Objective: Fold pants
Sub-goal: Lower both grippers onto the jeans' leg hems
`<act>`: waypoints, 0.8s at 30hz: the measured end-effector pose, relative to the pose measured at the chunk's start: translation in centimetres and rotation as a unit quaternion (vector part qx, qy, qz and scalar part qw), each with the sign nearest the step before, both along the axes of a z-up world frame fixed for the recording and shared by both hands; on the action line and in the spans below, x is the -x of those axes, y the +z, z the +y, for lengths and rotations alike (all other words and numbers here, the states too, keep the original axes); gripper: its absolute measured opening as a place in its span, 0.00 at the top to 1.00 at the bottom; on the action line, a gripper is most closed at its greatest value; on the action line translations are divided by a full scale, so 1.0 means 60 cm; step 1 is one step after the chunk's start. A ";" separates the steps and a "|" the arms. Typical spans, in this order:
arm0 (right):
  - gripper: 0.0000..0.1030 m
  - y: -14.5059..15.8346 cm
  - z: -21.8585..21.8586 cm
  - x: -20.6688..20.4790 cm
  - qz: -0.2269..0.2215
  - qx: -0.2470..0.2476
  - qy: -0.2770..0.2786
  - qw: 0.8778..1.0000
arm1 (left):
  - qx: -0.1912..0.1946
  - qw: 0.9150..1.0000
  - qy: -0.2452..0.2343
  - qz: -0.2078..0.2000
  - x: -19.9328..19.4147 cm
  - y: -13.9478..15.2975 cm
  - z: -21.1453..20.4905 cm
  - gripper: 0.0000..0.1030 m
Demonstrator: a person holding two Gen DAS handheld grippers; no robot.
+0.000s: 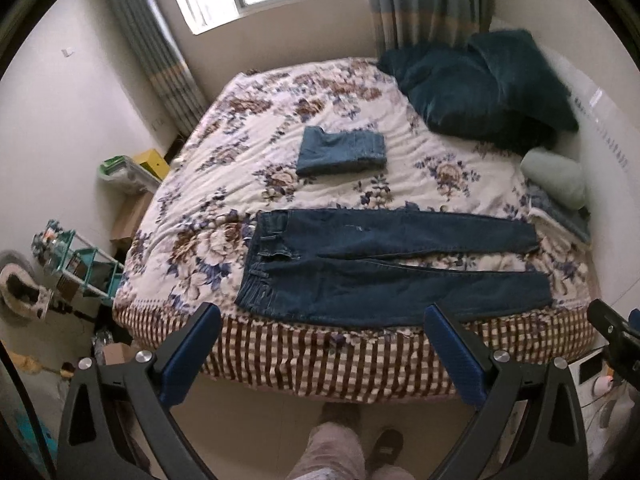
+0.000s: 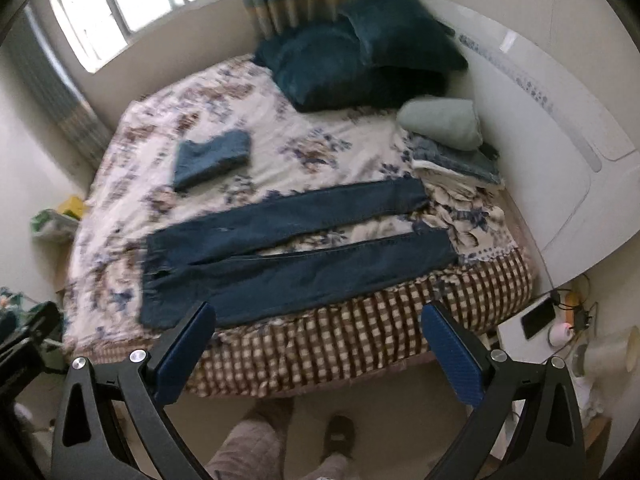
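2 hand-held grippers (image 1: pixel 322 314) (image 2: pixel 318 312) gape wide, empty, above flat jeans (image 1: pixel 392 272).

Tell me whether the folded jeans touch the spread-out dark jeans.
Apart. The left wrist view shows a strip of floral bedspread between the folded jeans and the spread-out dark jeans.

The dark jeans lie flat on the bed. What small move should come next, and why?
Probably lower both open tongs, left and right, to the dark jeans. The jeans lie spread with legs apart near the bed edge, and neither tongs touch them yet.
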State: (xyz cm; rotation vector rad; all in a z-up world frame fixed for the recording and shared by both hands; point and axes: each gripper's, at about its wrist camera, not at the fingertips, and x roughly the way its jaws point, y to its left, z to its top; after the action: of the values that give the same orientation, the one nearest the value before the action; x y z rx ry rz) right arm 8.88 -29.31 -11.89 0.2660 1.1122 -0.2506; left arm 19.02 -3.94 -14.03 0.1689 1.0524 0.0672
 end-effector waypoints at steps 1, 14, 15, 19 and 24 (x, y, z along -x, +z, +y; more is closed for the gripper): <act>0.00 -0.023 -0.003 -0.030 0.004 -0.002 -0.004 1.000 | -0.003 1.000 -0.004 0.006 -0.024 -0.015 -0.003 0.00; 0.00 -0.277 0.040 -0.414 0.111 0.002 -0.038 0.993 | 0.008 0.994 -0.031 0.107 -0.384 -0.228 0.028 0.00; 0.00 -0.298 0.043 -0.439 0.118 0.002 -0.036 0.992 | 0.003 0.993 -0.031 0.111 -0.402 -0.244 0.028 0.00; 0.00 -0.399 0.056 -0.540 0.161 -0.003 -0.010 0.987 | -0.019 0.990 -0.036 0.134 -0.489 -0.330 0.028 0.00; 0.00 -0.548 0.065 -0.670 0.229 -0.007 0.064 0.971 | -0.076 0.979 -0.070 0.173 -0.593 -0.464 0.013 0.00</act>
State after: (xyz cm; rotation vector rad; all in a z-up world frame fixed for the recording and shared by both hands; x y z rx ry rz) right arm 49.09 -25.40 -44.75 0.1502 1.5831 -0.1920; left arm 54.61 -3.18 -41.84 0.4029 1.3812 -0.0096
